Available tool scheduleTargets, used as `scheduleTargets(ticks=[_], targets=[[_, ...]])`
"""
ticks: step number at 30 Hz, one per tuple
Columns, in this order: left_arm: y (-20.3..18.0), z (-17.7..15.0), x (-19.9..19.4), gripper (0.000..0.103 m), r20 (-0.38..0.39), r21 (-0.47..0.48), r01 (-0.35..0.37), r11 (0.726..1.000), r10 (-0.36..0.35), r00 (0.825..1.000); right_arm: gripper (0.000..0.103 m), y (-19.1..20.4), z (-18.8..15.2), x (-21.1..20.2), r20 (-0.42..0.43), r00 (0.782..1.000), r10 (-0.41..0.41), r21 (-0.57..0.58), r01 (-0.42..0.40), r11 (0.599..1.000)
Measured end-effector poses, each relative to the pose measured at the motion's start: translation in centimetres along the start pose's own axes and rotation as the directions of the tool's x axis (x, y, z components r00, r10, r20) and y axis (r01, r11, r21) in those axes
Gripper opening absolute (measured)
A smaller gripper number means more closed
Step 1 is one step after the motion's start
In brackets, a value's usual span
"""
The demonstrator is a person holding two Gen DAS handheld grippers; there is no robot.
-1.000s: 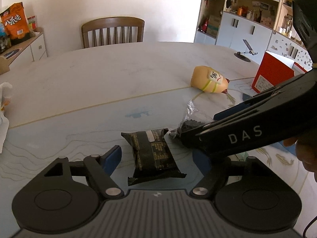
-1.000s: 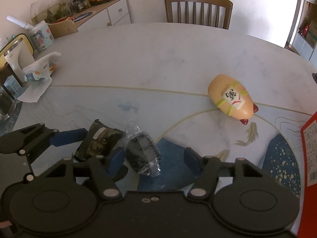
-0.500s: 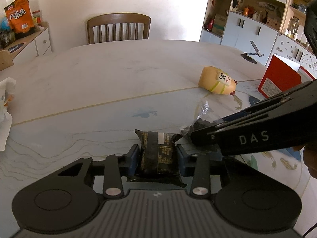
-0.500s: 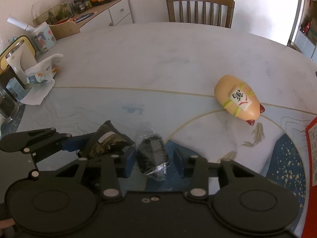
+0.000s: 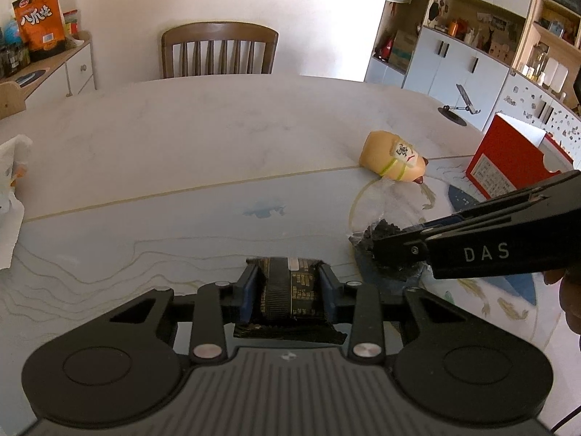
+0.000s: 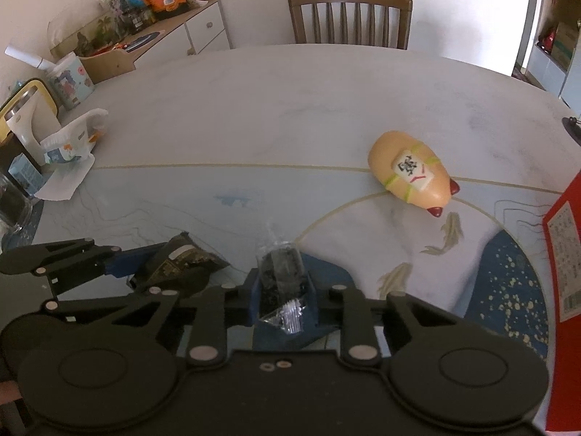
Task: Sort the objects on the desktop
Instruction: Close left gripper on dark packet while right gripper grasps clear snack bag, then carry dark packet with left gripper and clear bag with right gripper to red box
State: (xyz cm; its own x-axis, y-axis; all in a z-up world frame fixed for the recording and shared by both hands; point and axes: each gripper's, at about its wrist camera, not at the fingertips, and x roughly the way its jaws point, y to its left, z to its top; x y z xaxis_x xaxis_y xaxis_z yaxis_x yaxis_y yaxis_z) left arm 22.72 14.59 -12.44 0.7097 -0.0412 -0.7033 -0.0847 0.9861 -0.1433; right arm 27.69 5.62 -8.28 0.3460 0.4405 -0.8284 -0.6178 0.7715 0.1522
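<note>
- Left tongs having just been closing; blue pads now pressing both sides of the flat black foil packet with gold print, so that one is looking gripped.
- Right tongs also having just been closing, down to a narrow gap; pads are squeezing the small clear plastic bag of dark granules, bag neck sticking up between the fingers.
- A second ago both pairs were standing wide with the packets lying loose between them; half a second ago the pads were just arriving at the packets. Change is open-to-clamped on both sides at once.
- Both packets are sitting low at the near edge of the pale marble-pattern tabletop, close beside each other; cannot tell whether either is off the surface yet. Black packet is showing tilted in the right view, which is hinting at a slight lift on that side.
- Peach-coloured egg-shaped toy with a label and green bands is lying untouched, well apart, further up the tabletop; red cardboard box standing at the right edge.
- My read: grasp step is finishing, carry step is coming next. Likely destination is the red box, but nothing is confirming that.
- Risk: crinkly bag is deforming under the pads, so it may be slipping on lift.
</note>
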Motion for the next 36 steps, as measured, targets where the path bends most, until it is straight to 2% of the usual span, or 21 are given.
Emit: scheduleTargets(ticks=[21, 36], targets=[[-3.0, 0.9, -3.9, 0.034, 0.012, -0.003, 0.046, 0.999, -0.046, 0.999, 0.024, -1.2, -1.2, -5.3, 0.067, 0.998, 0.008, 0.030, -0.010, 0.999], [-7.2, 1.6, -7.6, 0.034, 0.034, 0.018, 0.090, 0.996, -0.091, 0.995, 0.024, -2.6, -2.8, -10.4, 0.127, 0.992, 0.007, 0.065, -0.016, 0.998]])
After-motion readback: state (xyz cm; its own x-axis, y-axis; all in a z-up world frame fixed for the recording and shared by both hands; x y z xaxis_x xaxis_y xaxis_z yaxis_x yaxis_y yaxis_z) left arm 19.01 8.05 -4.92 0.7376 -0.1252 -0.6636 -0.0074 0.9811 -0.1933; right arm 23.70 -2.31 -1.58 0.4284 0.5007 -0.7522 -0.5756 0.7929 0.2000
